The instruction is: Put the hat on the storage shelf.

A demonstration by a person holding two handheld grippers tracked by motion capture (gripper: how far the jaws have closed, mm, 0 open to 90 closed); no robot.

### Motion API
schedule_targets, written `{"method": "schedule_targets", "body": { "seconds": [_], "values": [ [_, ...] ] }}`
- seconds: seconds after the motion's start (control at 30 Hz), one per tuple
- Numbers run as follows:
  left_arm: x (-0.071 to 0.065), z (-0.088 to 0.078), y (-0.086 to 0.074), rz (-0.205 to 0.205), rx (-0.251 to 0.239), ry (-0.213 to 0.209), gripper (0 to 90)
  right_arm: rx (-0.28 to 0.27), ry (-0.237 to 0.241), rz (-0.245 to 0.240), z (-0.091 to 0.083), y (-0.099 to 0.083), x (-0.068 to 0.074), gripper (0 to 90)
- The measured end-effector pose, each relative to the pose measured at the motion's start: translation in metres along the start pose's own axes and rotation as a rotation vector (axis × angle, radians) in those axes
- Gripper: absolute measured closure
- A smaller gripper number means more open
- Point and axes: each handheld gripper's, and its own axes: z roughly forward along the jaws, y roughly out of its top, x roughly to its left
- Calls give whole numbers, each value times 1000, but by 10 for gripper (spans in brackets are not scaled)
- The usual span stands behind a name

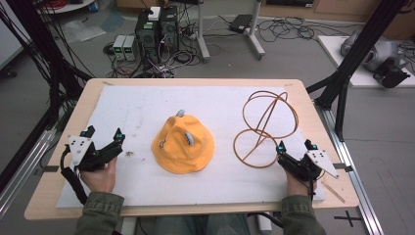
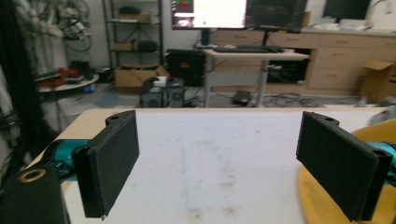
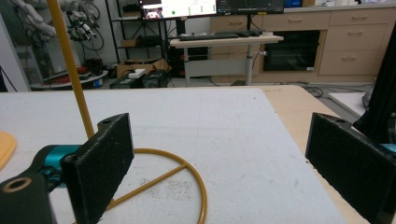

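Lab floor with cables and PC towers behind; white foam sheet (image 1: pixel 147 105) on a wooden table (image 1: pixel 93 93). High view: left gripper (image 1: pixel 104 135) and right gripper (image 1: pixel 294 146) both rest near the front edge, jaws spread wide, nothing held. Yellow bucket hat (image 1: pixel 182 145) sits flat mid-sheet, soft fabric, crown up, with small grey tabs on it. Wire stand (image 1: pixel 265 128) of thin orange-yellow hoops stands well to its right, base ring just beside the right gripper. Judging by that, nothing's started: hat untouched, stand empty; grasping and placing the hat is all still ahead. Left gripper view: black matte pads wide apart over bare, scuffed foam; hat brim (image 2: pixel 322 196) at the right edge, near the right-hand pad. Right gripper view: jaws wide, empty; base ring (image 3: pixel 187 177) lies flat between and ahead of them, upright rod (image 3: pixel 70 60) rising at left, smooth and rigid-looking.
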Motion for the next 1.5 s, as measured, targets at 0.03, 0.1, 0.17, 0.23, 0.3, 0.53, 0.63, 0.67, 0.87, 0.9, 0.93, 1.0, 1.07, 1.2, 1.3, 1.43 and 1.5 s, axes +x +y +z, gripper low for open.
{"method": "schedule_targets", "body": {
  "seconds": [0.03,0.1,0.17,0.23,0.3,0.53,0.63,0.67,0.87,0.9,0.93,1.0,1.07,1.2,1.3,1.43,1.5],
  "values": [
    [0,0,0,0,0,0,135,0,0,0,0,0,0,74],
    [-10,0,7,17,-14,-60,133,2,0,-5,1,0,0,74],
    [-16,1,13,17,-8,-110,133,0,-1,1,1,0,0,74],
    [-22,1,17,18,-5,-163,133,0,0,5,1,1,0,74],
    [-27,3,19,15,0,-231,133,-4,3,13,1,1,1,74],
    [-46,19,12,-2,86,-377,132,-7,2,15,0,2,0,74],
    [-54,27,8,10,121,-417,132,-5,5,12,0,2,0,74],
    [-54,27,8,10,121,-417,132,-5,6,12,1,2,0,74],
    [-71,44,1,19,212,-488,132,-2,15,12,3,2,2,74],
    [-76,46,-1,25,232,-499,132,-2,16,7,4,2,3,75],
    [-80,48,-3,36,249,-515,134,3,17,15,4,2,4,74],
    [-88,52,-7,49,279,-531,145,0,19,12,4,2,4,74],
    [-94,56,-11,57,306,-544,152,-2,19,5,4,2,4,74],
    [-100,61,-14,54,322,-546,175,-4,22,14,4,2,6,75],
    [-102,64,-15,46,321,-536,226,-3,23,8,4,2,5,75],
    [-103,64,-15,61,350,-504,449,-1,22,16,3,2,5,74],
    [-102,62,-14,57,364,-498,558,-3,24,11,4,2,4,75]
  ]
}}
